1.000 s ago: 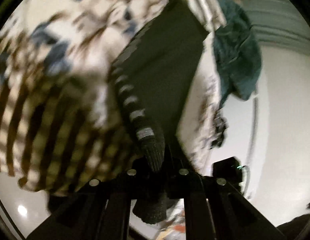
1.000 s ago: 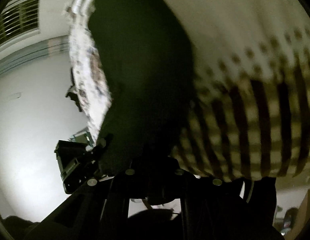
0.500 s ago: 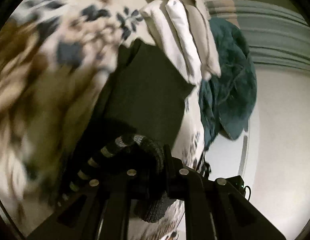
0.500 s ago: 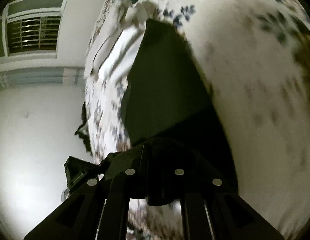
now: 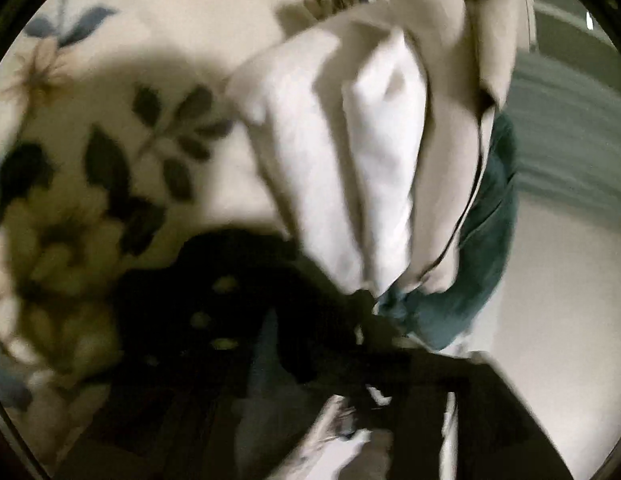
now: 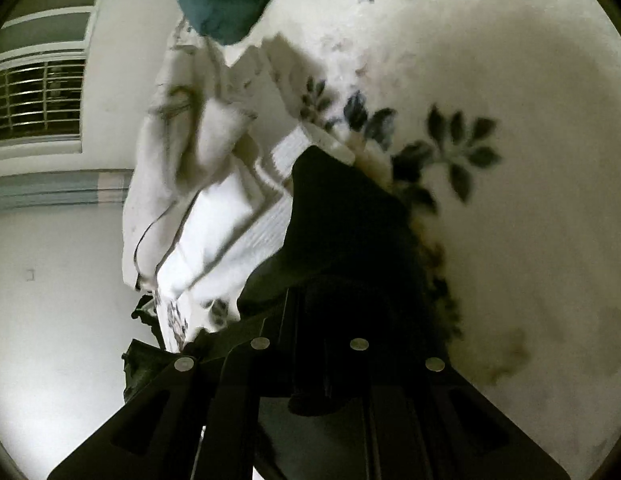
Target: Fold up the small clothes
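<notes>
Bed cover [image 6: 530, 128]: pale floral spread, fills most of both views; everything lies on it.
Stack of pale folded laundry [image 5: 370, 152]: just beyond the dark piece, touching or nearly touching its far edge.
Teal cloth [image 5: 482, 264]: behind the stack, at the bed's edge.
Dark garment [image 6: 350, 224]: lies flat, runs straight ahead from the right gripper [image 6: 310, 364], long axis along that gripper's fingers, far corner pointing at the stack.
Right gripper state: pressed together on the garment's near edge, cloth bunched between the fingers.
Left gripper [image 5: 310, 360]: blurred, dark; cannot tell its state.
Nearer hand: right, by my judgement; the fold turns on that near edge.
</notes>
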`<state>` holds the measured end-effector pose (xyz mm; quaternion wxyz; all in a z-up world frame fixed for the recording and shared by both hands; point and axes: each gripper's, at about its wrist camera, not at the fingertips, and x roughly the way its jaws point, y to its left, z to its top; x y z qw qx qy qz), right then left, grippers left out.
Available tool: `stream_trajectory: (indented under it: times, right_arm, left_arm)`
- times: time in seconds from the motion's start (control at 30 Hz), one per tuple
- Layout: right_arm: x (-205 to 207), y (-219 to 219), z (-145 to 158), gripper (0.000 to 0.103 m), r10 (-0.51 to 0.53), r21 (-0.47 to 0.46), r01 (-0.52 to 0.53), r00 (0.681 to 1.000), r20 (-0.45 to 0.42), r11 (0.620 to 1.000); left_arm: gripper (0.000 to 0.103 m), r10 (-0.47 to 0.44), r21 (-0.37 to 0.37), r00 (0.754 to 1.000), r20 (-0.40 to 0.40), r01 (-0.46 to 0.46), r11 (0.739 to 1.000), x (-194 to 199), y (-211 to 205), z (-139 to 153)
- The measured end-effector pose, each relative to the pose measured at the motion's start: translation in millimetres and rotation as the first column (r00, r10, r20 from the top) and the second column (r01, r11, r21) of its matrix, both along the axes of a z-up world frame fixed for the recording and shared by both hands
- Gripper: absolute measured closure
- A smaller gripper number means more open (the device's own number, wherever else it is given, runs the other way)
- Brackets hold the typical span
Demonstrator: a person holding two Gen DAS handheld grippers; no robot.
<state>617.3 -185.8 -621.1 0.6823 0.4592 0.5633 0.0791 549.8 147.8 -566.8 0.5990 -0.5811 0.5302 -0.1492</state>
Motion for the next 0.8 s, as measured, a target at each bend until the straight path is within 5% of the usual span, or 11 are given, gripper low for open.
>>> stream_trajectory:
  times: [0.07, 0.13, 0.2, 0.33, 0.47, 0.63, 0.8]
  right_arm:
    - [2.1, -0.2, -1.0, 0.078, 0.007, 0.0, -0.007, 1.0, -0.001, 1.0]
    - [-1.4, -8.4, 2.9, 0.034, -0.029, 0.011, 0.029, 0.999, 0.038, 1.0]
    - [-11.1, -18.7, 6.8, 0.03, -0.057, 0.026, 0.056, 0.997, 0.054, 0.998]
    - [-37.4, -36.8, 17.8, 0.029, -0.015, -0.069, 0.019, 0.999, 0.052, 0.997]
    - [-73.8, -48.9, 14.1, 0.016, 0.09, -0.173, -0.09, 0.996, -0.013, 0.981]
    - [-100.6, -55.8, -3.3, 0.007, 0.225, -0.22, -0.242, 0.969, -0.102, 0.945]
    - [-71.8, -46.4, -23.6, 0.003, 0.315, -0.136, -0.325, 0.945, -0.089, 0.936]
  left_arm:
    - [0.038, 0.065, -0.041, 0.997, 0.034, -0.064, 0.997, 0.3, 9.2, 4.2]
    - [0.038, 0.075, -0.025, 0.996, 0.052, -0.074, 0.997, -0.9, 17.8, 10.2]
    - [0.038, 0.058, 0.009, 0.995, 0.086, -0.059, 0.998, -5.6, 22.5, 19.7]
    - [0.035, -0.077, 0.216, 0.983, 0.167, 0.04, 0.976, -48.3, 25.1, 51.5]
    - [0.033, -0.125, 0.325, 0.984, 0.124, 0.078, 0.942, -130.0, 24.8, 55.1]
    - [0.025, -0.011, 0.237, 1.0, -0.024, 0.017, 0.971, -230.8, 5.4, 26.2]
    - [0.025, 0.077, 0.126, 0.995, -0.06, -0.069, 0.99, -242.5, -40.4, 2.1]
